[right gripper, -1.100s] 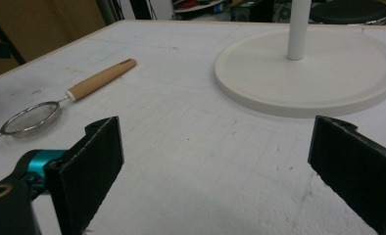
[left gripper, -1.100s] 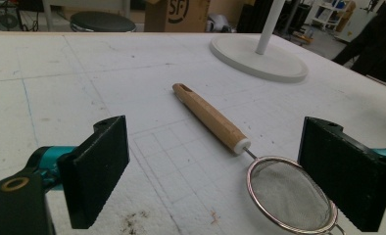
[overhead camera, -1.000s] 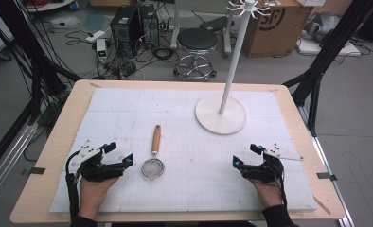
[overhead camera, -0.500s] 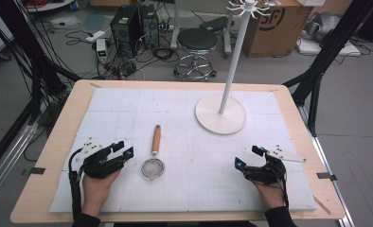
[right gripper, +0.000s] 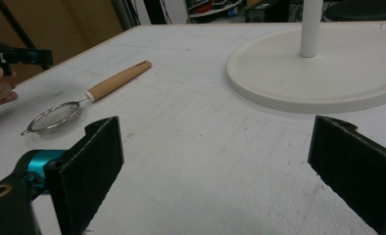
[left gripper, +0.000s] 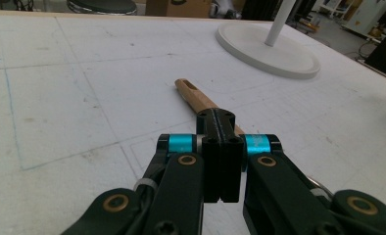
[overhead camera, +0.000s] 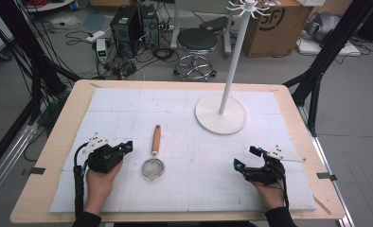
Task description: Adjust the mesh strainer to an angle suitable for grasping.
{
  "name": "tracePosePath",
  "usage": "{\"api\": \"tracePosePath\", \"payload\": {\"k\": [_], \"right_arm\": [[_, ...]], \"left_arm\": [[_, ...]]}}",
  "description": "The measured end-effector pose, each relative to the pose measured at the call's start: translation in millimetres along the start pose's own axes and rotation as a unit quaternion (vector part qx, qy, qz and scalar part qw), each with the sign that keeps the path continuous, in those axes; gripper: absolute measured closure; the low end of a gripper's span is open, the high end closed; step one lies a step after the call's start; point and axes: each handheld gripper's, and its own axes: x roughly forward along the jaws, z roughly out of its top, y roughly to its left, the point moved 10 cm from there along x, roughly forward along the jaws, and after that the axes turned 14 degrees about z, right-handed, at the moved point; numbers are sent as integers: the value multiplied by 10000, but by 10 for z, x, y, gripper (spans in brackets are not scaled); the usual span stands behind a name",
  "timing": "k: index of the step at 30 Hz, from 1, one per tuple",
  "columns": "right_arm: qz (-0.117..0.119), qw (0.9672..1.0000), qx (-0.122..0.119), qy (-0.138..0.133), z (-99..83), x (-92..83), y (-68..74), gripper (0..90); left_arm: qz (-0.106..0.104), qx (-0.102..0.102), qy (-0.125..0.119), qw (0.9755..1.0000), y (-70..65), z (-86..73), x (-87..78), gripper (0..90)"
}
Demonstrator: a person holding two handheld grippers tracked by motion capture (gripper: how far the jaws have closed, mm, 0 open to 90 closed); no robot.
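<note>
High view: near the front edge of the tabletop (overhead camera: 57, 156), the left tongs (overhead camera: 127, 147) have edged closer to the strainer (overhead camera: 153, 168) and are clenched on nothing, while the right tongs (overhead camera: 246, 158) are spread wide, about where they were. Between them lies the strainer, bowl toward the person, wooden handle pointing away. Farther off, the white stand (overhead camera: 221, 113) sits right of centre, with bare mat around it.

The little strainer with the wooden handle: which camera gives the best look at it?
The high view: the strainer lies whole on the white mat, mesh bowl towards the person, handle pointing away. The right gripper view shows it whole too, but small, low and off to the side. In the left gripper view the closed jaws cover all but the handle's far end.
</note>
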Motion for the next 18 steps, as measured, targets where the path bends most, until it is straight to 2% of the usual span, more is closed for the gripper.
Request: {"api": "tracePosePath", "payload": {"k": [2, 5, 6, 8, 11, 18], "right_arm": [[-12, 10000, -36, 16, -2, 3, -2, 55], [-25, 10000, -47, 25, -6, 6, -8, 55], [-28, 10000, -46, 27, -6, 5, -9, 55], [-26, 10000, -28, 36, -10, 0, -10, 55], [-40, 10000, -30, 50, -15, 0, -18, 55], [-56, 10000, -3, 33, -7, -6, -22, 55]], "left_arm": [[-34, 103, 88, 9999, -35, 21, 81, 900], [-34, 142, 195, 9997, -49, 22, 142, 900], [-31, 7, 354, 9994, -50, 16, 202, 900], [-80, -49, 362, 9993, -60, 31, 236, 900], [-39, 22, 415, 9991, -61, 42, 274, 900], [99, -167, 577, 9981, 44, 1, 428, 900]]}}
